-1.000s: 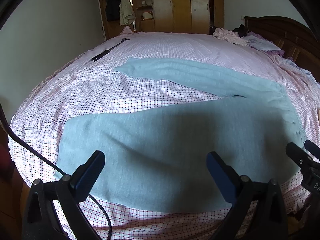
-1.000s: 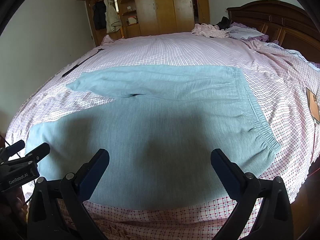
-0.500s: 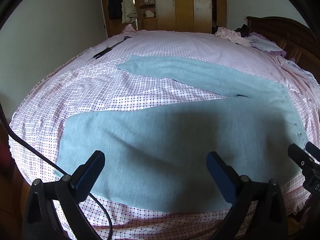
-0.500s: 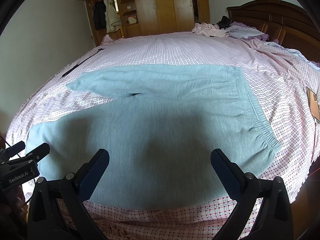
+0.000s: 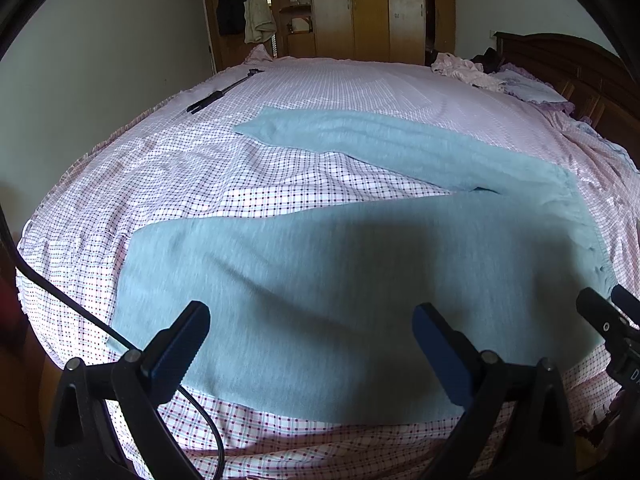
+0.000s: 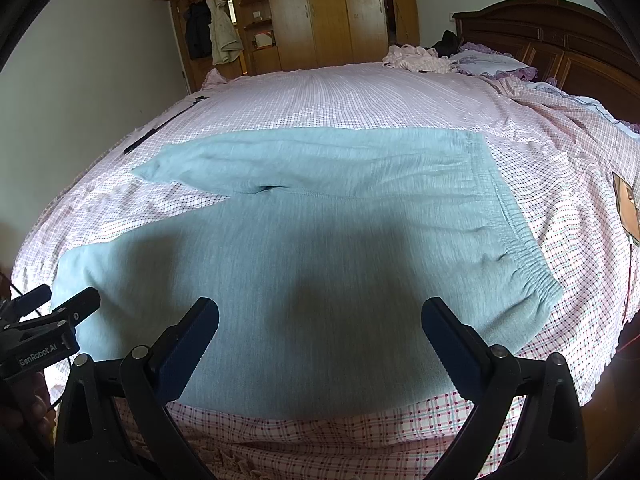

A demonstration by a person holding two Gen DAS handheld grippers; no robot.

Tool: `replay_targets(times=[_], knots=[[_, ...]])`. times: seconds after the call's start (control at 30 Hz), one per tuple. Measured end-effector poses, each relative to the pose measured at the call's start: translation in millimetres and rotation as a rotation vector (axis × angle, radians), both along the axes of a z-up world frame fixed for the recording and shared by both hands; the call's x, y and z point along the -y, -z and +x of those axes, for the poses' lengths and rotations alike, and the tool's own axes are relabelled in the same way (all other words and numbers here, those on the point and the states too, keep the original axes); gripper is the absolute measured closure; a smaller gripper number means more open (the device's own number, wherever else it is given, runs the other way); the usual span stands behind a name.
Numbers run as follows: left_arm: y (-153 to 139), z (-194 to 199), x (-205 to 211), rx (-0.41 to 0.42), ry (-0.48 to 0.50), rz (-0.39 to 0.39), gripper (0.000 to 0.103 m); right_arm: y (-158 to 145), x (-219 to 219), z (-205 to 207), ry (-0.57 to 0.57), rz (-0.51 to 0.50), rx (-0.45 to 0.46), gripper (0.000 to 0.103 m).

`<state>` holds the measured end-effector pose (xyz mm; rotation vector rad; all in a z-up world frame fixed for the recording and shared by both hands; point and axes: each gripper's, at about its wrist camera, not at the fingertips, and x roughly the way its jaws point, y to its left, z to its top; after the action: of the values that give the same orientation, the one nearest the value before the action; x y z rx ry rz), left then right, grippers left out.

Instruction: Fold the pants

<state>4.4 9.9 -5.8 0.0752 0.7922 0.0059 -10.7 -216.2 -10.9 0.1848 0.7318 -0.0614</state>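
Observation:
Light blue-grey pants (image 5: 340, 264) lie flat on the bed, legs spread in a V, waistband to the right (image 6: 516, 240). They also show in the right wrist view (image 6: 320, 248). My left gripper (image 5: 310, 332) is open and empty, hovering over the near leg close to the bed's front edge. My right gripper (image 6: 320, 328) is open and empty, hovering over the near hip area. Each gripper shows at the edge of the other's view.
The bed (image 5: 240, 184) has a pink checked sheet. A black rod (image 5: 220, 94) lies at its far left. A clothes pile (image 6: 416, 58) and pillow sit by the wooden headboard (image 6: 560, 40). Wardrobes stand behind. A flat brown object (image 6: 626, 208) lies at right.
The left wrist view has tilted up and shifted slightly. The right gripper has hardly moved. The pants lie as before.

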Motion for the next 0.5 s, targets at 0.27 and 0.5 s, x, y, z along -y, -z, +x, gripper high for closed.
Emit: replay_targets(times=[0.27,0.5], knots=[[2.7,0.2,1.4,-0.008,0.013,0.009,0.000,2.3,1.2,-0.3,0.000,0.003,-0.003,0.005],[5.3,7.1,-3.0,-0.024,0.004,0.015,0.000,8.9,3.0,1.6,0.003,0.017,-0.020,0.005]])
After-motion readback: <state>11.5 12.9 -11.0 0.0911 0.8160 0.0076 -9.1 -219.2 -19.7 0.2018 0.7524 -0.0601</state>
